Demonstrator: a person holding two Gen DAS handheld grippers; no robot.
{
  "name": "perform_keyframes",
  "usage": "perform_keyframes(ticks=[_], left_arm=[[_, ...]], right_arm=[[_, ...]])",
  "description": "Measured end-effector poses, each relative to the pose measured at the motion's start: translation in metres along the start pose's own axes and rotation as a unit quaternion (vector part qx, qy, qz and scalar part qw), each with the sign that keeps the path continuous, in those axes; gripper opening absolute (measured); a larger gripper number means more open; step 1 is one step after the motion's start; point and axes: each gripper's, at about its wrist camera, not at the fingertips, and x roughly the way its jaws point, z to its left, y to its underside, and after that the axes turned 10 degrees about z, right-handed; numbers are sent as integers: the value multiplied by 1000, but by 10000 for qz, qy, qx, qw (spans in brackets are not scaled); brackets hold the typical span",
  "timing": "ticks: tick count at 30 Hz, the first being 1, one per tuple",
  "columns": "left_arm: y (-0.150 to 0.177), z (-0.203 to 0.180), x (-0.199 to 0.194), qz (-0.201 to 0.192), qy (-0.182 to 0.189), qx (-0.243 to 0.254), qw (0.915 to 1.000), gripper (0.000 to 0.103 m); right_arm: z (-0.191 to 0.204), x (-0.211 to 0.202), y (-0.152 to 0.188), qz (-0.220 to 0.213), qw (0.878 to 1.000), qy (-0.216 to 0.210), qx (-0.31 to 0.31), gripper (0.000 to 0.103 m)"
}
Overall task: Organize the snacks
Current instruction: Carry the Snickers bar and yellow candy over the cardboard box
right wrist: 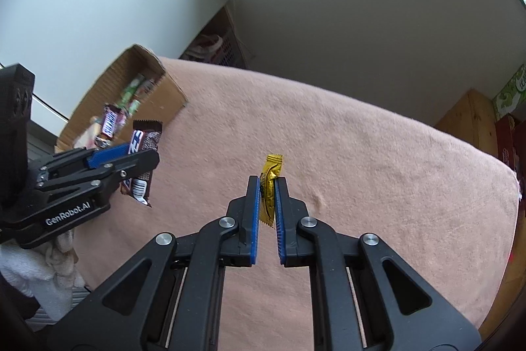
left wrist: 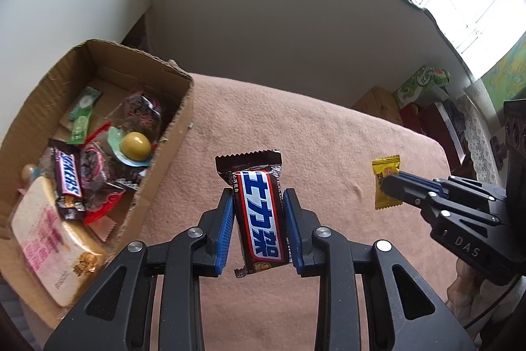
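Observation:
My left gripper is shut on a brown Snickers bar and holds it upright above the pink cloth. It also shows in the right wrist view at the left. My right gripper is shut on a small yellow candy packet, held edge-on above the cloth. The packet also shows in the left wrist view at the right. A cardboard box stands to the left of both grippers, holding several snacks, among them another Snickers bar and a pink-labelled pack.
The pink cloth covers the table, whose far edge meets a white wall. Stacked cartons stand past the table's right end. A basket sits on the floor behind the box. The person's white glove is at the lower left.

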Motion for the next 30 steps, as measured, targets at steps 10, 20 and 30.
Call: perform_keyframes(ticks=[10,20,30], left_arm=[[0,28,-35,-367,-158,-204,9990,28],[2,69,-60,-624,-360,-520,9960,28],[-4,121,-57,-537,-440,-1114,9914,28]], right_arm=[[55,-8,-34,-254,9979,-349,-475,9],[112,2,-67,-275,9935,-578,-946,9],[162,29,-98,-38,9882,-786,-1318,9]])
